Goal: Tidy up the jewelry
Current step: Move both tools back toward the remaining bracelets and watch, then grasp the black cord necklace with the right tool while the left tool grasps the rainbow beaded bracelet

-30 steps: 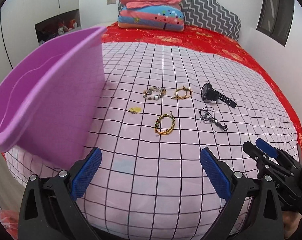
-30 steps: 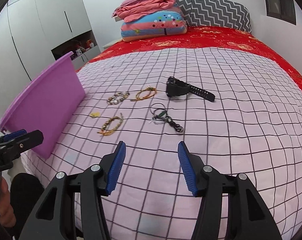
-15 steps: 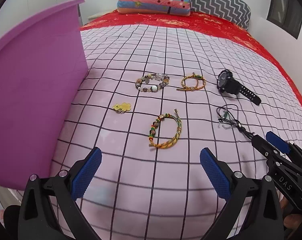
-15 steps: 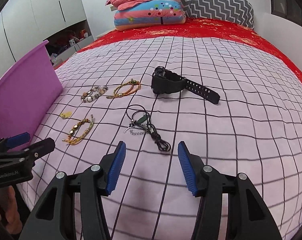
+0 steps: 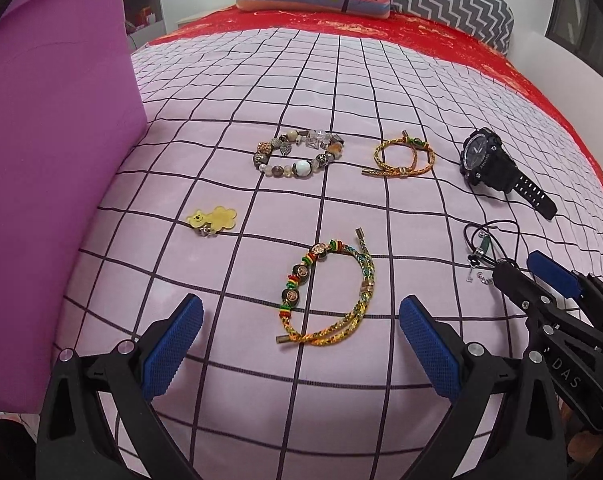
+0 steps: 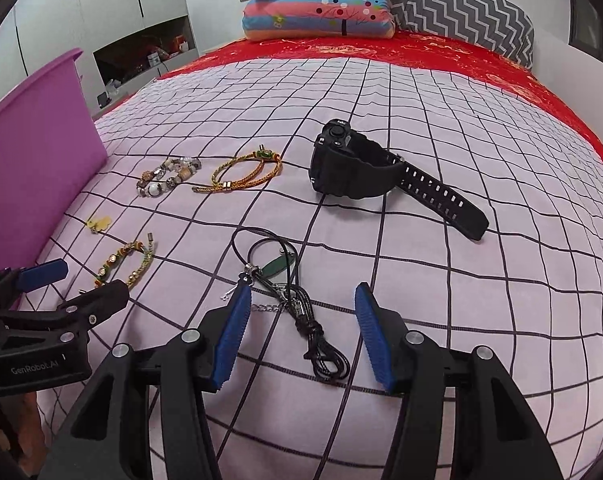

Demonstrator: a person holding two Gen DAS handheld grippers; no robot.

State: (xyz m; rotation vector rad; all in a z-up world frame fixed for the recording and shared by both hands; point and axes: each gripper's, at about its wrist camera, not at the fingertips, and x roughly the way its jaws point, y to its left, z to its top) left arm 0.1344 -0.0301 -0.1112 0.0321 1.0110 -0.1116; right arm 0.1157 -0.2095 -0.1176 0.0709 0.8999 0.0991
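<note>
Jewelry lies on a pink checked bedspread (image 5: 261,80). My left gripper (image 5: 299,344) is open, its pads either side of a multicolour braided bracelet (image 5: 325,292). Farther off lie a beaded bracelet (image 5: 297,154), a gold cord bracelet (image 5: 403,156), a yellow bear charm (image 5: 211,220) and a black watch (image 5: 497,170). My right gripper (image 6: 297,332) is open, its pads either side of a black cord necklace (image 6: 297,300) with a green pendant. The watch (image 6: 365,172) lies beyond it.
A purple plastic bin (image 5: 49,160) stands at the left edge of the bed, also in the right wrist view (image 6: 33,168). Folded quilts (image 6: 317,4) and a zigzag pillow (image 6: 461,4) sit at the head. A red sheet (image 6: 421,52) covers the far part.
Both grippers have moved forward and down toward the bed. The braided bracelet now lies between the left pads and the necklace between the right pads. Both stayed open.
</note>
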